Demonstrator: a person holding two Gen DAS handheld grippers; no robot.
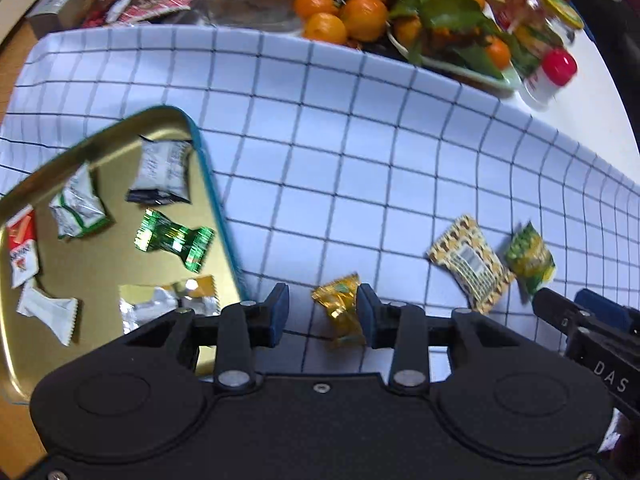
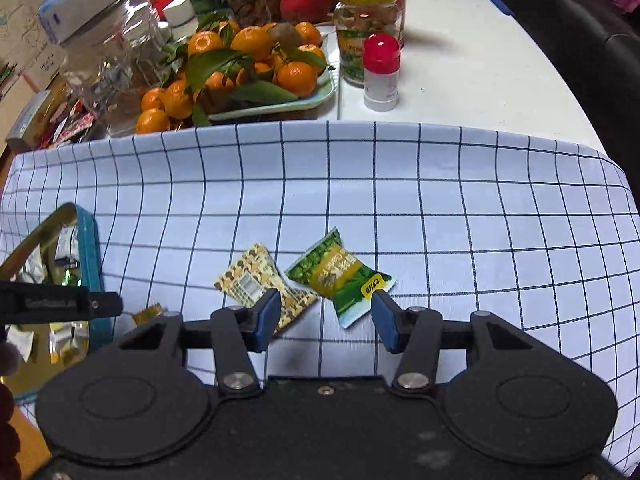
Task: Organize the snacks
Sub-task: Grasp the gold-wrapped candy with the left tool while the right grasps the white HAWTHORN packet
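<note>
Left wrist view: a gold-wrapped candy (image 1: 340, 308) lies on the checked cloth (image 1: 360, 152), between the spread fingers of the left gripper (image 1: 322, 314). The right-hand pad (image 1: 365, 312) stands against the wrapper; the other pad is apart from it, so nothing is clamped. Just to the left sits a gold tray with a teal rim (image 1: 212, 188). It holds several wrapped snacks, among them a green foil candy (image 1: 174, 238), a silver packet (image 1: 162, 174) and a white one (image 1: 48, 308).

Right wrist view: the right gripper (image 2: 326, 314) hovers wide over two packets lying side by side on the cloth. A green and yellow snack packet (image 2: 340, 274) has its lower corner touching the right-hand pad (image 2: 384, 316). A tan patterned packet (image 2: 260, 284) passes partly behind the left-hand pad. Neither packet is pinched.

Farther back, past the cloth's edge, the white surface (image 2: 480, 72) carries a tray of tangerines with leaves (image 2: 248, 64), a glass jar with a yellow lid (image 2: 366, 20) and a small red-capped bottle (image 2: 381, 72).
</note>
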